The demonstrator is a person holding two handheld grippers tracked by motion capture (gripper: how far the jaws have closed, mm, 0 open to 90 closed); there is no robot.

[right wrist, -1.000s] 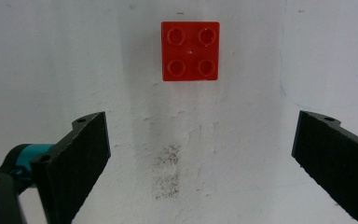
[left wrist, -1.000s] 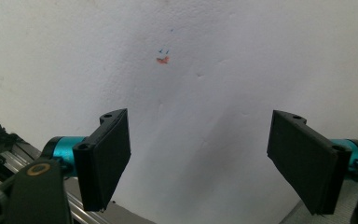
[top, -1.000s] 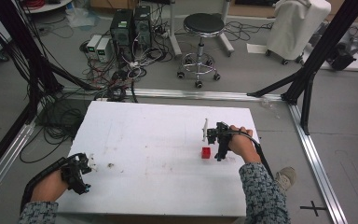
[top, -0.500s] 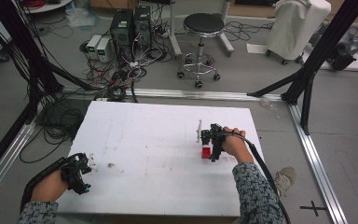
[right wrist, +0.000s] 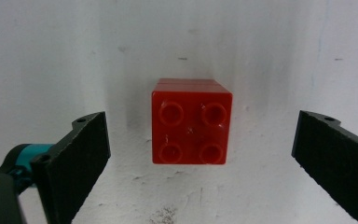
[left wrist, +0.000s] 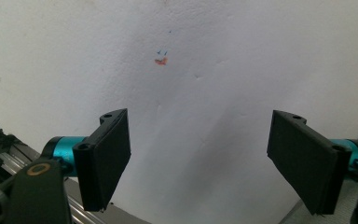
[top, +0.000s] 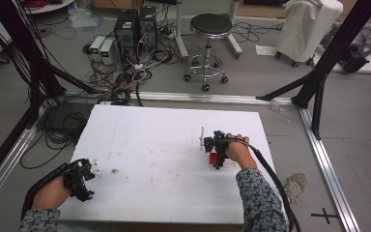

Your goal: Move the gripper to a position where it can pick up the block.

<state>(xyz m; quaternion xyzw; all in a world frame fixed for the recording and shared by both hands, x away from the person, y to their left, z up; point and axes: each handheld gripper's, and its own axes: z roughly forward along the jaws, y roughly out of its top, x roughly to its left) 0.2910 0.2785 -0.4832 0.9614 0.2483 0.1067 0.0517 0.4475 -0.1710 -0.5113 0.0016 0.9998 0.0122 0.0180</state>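
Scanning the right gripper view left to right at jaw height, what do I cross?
Left black jaw, bare white table, red four-stud brick centred in the gap of the right gripper, more bare table, then right black jaw.

Left tongs (left wrist: pixel 199 158) and right tongs (right wrist: pixel 200 154) both gape wide

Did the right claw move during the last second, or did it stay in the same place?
Yes. The right claw moved left, toward the table's middle, and a little nearer the person. It was right of the red block and now hangs over it, open.
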